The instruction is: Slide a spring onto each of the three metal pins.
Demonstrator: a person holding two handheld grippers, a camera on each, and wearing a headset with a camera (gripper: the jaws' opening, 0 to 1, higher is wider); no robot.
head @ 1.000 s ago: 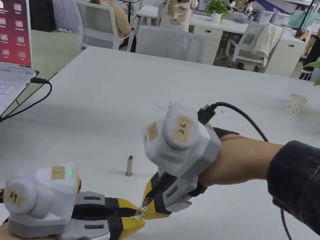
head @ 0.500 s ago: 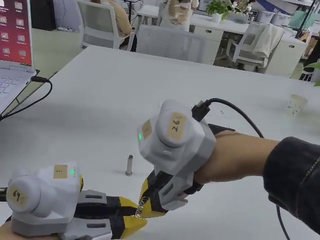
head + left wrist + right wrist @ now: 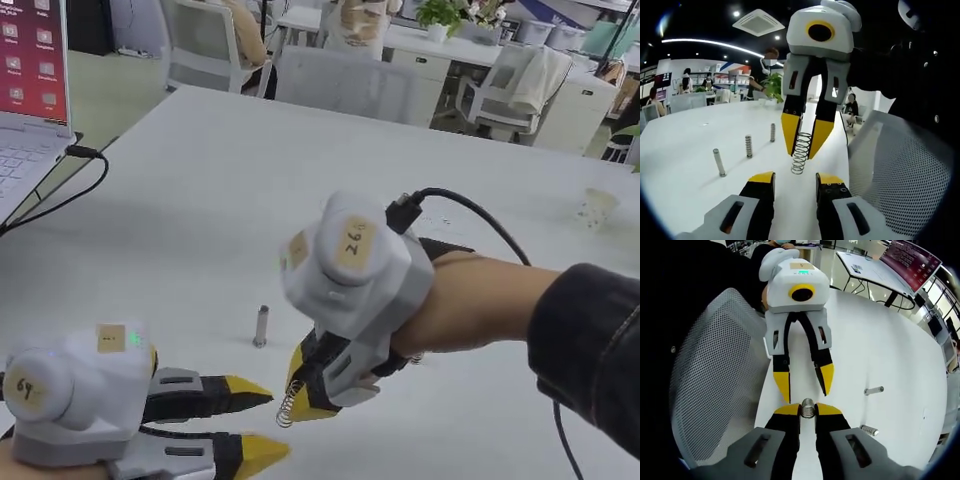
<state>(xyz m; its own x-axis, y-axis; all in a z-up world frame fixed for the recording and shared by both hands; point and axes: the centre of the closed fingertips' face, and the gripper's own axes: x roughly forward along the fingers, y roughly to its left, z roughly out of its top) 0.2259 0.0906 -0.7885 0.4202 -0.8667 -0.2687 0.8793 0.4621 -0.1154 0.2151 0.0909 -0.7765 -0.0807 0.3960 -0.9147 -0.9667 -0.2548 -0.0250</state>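
Note:
My right gripper (image 3: 303, 398) hangs over the white table (image 3: 200, 200), shut on a small steel spring (image 3: 287, 405) that dangles from its yellow tips. To its left stands a bare metal pin (image 3: 261, 327). My left gripper (image 3: 256, 422) sits low at the near left, open and empty. In the left gripper view the spring (image 3: 801, 152) hangs just ahead of my left gripper (image 3: 796, 179). There, one bare pin (image 3: 719, 162) and two pins wearing springs (image 3: 748, 146) (image 3: 772, 132) stand to the left. In the right gripper view my right gripper (image 3: 808, 412) clamps the spring (image 3: 808, 406).
A laptop (image 3: 30, 70) with a black cable (image 3: 60, 195) lies at the table's left edge. A paper cup (image 3: 597, 208) stands far right. Chairs (image 3: 340, 85) line the far edge. A mesh chair back (image 3: 900, 170) is close beside the grippers.
My left gripper has opened and come off the spring. The right gripper keeps the spring and has shifted slightly away from the left one.

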